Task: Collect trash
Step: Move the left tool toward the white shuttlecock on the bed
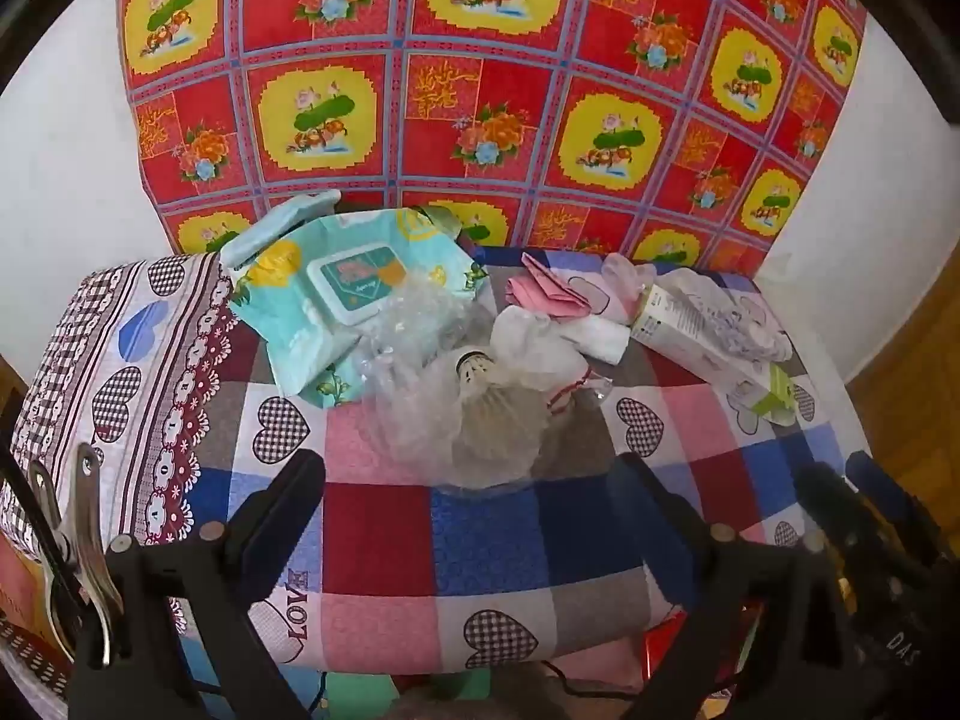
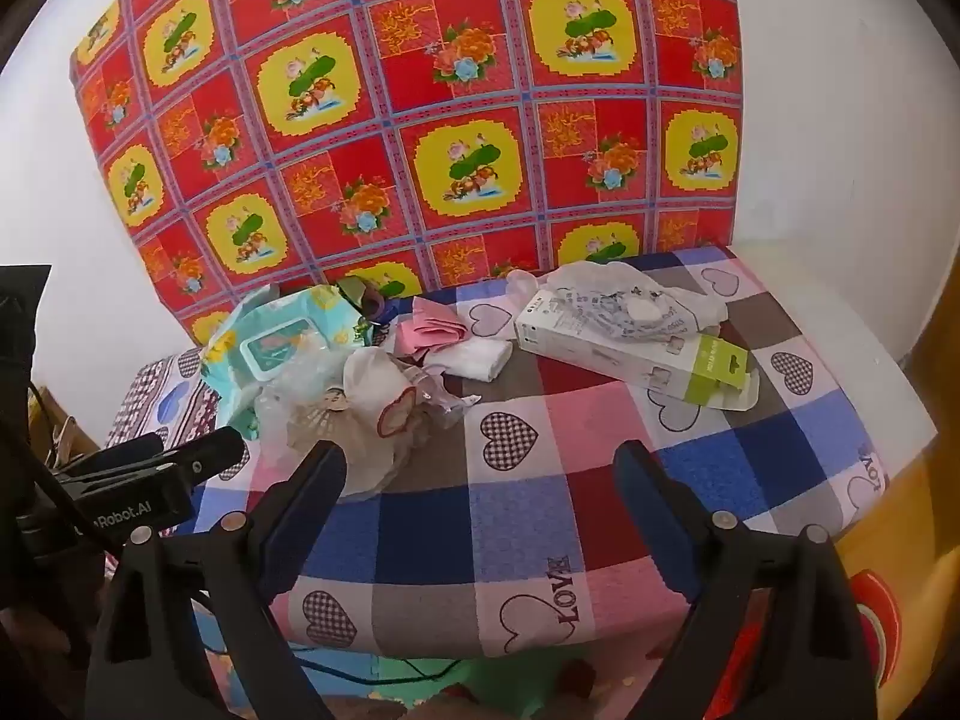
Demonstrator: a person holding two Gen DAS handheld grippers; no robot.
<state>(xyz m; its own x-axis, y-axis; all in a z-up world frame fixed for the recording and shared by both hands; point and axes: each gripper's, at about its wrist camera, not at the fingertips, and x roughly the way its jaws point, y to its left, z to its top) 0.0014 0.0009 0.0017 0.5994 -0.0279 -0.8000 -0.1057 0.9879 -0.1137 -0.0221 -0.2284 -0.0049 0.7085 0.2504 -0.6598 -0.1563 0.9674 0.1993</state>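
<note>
1. Left gripper [image 1: 468, 480] was nearest the lens, its two black fingers spread wide and holding nothing, above the near edge of the table [image 1: 480, 546], which was covered in a checked cloth printed with hearts.
2. Right gripper [image 2: 480, 474] stood likewise wide open and empty over the same cloth; the left gripper's body showed at its left edge.
3. Just past the left fingertips lay the trash: crumpled clear plastic [image 1: 420, 372] heaped with a shuttlecock [image 1: 498, 402], touching the pack behind it.
4. Behind and left of the heap rested a pale green pack of wet wipes [image 1: 336, 294], its lid facing up.
5. Right of the heap lay folded pink paper [image 1: 552, 291] and white tissue [image 1: 594, 339], close together.
6. Farther right, a long white carton [image 2: 618, 342] with a green end lay flat, a crumpled clear bag [image 2: 624, 294] on it.
7. A red and yellow flowered cloth [image 1: 480, 90] hung behind the table.
</note>
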